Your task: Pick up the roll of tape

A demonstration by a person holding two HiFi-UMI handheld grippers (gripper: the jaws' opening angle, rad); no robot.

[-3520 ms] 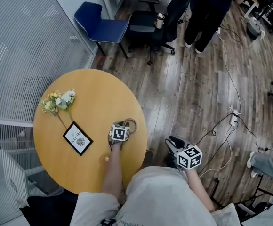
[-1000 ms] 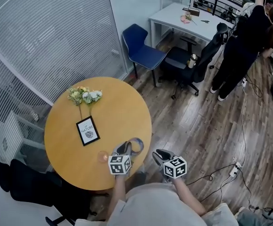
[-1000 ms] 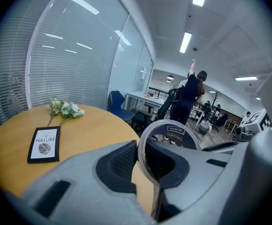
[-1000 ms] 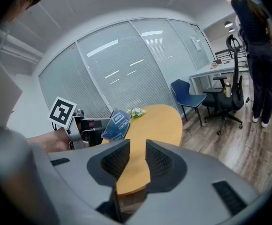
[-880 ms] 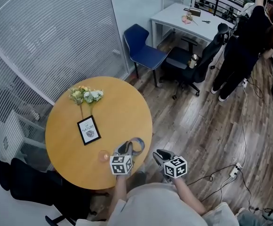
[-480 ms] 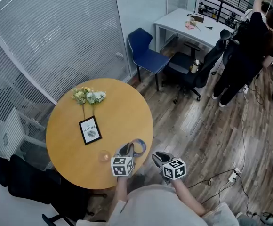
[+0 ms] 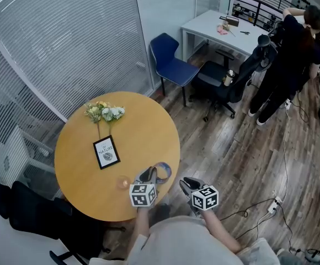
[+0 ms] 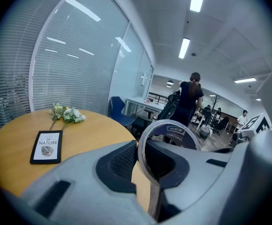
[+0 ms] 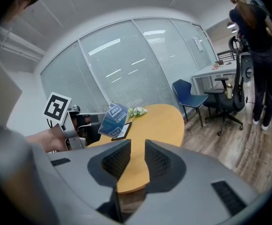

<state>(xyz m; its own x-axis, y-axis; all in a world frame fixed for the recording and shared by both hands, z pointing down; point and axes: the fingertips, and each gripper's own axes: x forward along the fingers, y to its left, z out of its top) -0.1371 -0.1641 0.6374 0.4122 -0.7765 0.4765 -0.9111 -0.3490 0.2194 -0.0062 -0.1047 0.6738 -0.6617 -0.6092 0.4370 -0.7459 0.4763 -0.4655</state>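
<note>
Wooden round worktop [image 7: 140,127] carries a small clear glass [image 7: 122,182] close to its near edge, just left of the left claw; contents cannot be made out. Farther back lie a framed card [image 7: 106,152] and a bunch of pale flowers [image 7: 105,112]. The roll of tape [image 7: 163,171] is off the worktop, held on edge in the air over the near right rim. In the left gripper view the left claw [image 8: 143,165] pinches the roll's wall, one pad inside the ring and one outside. Compared with 3.5 s ago, the roll no longer lies flat on the worktop under the left claw, and the right claw [image 7: 188,184] now sits nearer the left one. Compared with a second ago, both claws and the roll are in almost the same place, while the person [image 7: 289,54] at far right has lowered the raised arm. Left forearm reaches forward from the near edge, its claw tilted a little downward. The right claw is beside it, off the worktop's right rim over the plank floor [image 7: 243,148], also tilted slightly down. In the right gripper view its jaws are narrow and closing with nothing between them, only worktop beyond. That view also catches the roll in the left claw at left.
</note>
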